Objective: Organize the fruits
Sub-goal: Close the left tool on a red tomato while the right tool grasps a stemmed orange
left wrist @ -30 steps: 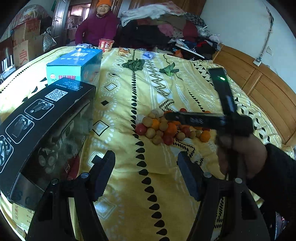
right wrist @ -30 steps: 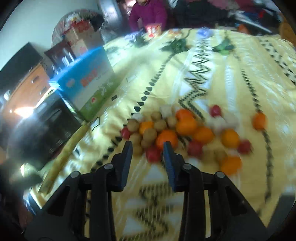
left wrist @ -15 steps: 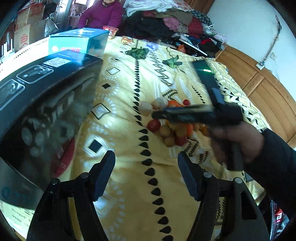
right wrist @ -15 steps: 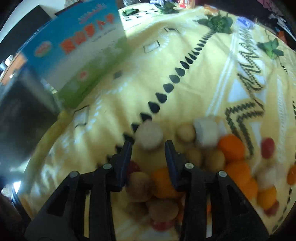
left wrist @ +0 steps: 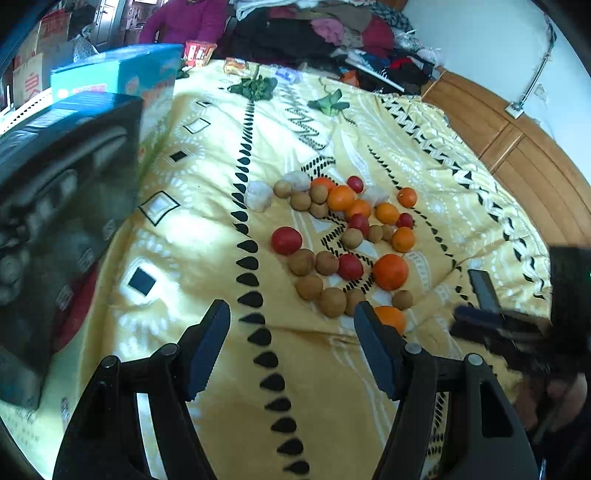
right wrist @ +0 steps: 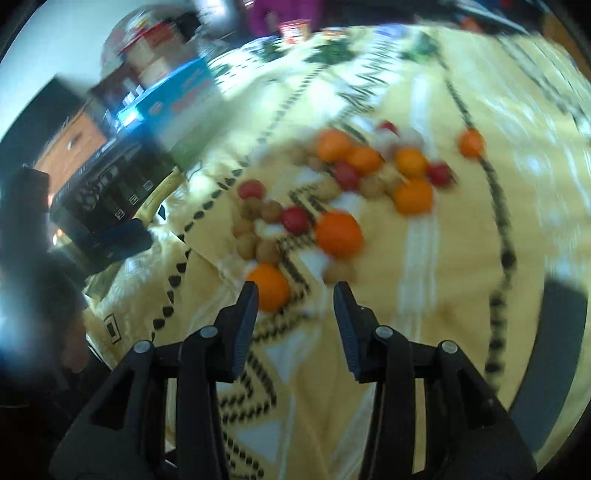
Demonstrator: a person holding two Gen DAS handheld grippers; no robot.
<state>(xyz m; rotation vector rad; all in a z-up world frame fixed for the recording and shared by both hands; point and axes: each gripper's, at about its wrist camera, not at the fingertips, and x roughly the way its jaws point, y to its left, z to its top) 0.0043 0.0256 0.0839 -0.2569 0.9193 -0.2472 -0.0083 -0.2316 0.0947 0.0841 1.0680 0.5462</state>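
**Both grippers spread and empty over fruit scattered on the bed**

The fruits (left wrist: 343,236) lie in a loose cluster on a yellow patterned bedspread (left wrist: 207,240), just ahead of both grippers. The pile mixes oranges, small red fruits, brown round ones and a few pale lumps, many touching one another.

The left gripper (left wrist: 291,347) hangs over the bedspread with its jaws spread wide and nothing between them. Its right finger hides part of the nearest orange (left wrist: 391,318) at the near edge of the pile. A larger orange (left wrist: 390,271) sits just beyond, beside a red fruit (left wrist: 349,266). Another red fruit (left wrist: 286,240) lies at the left side of the cluster.

The right gripper (right wrist: 295,306) is also spread and holds nothing. In its blurred view the nearest orange (right wrist: 271,286) lies just ahead of its left finger, partly hidden by the fingertip; whether they touch cannot be told.

To the left of the fruit stand a black box (left wrist: 62,206) and, behind it, a blue box (left wrist: 122,74). A person in purple (left wrist: 184,22) sits at the far end of the bed, next to heaped clothes (left wrist: 332,33).
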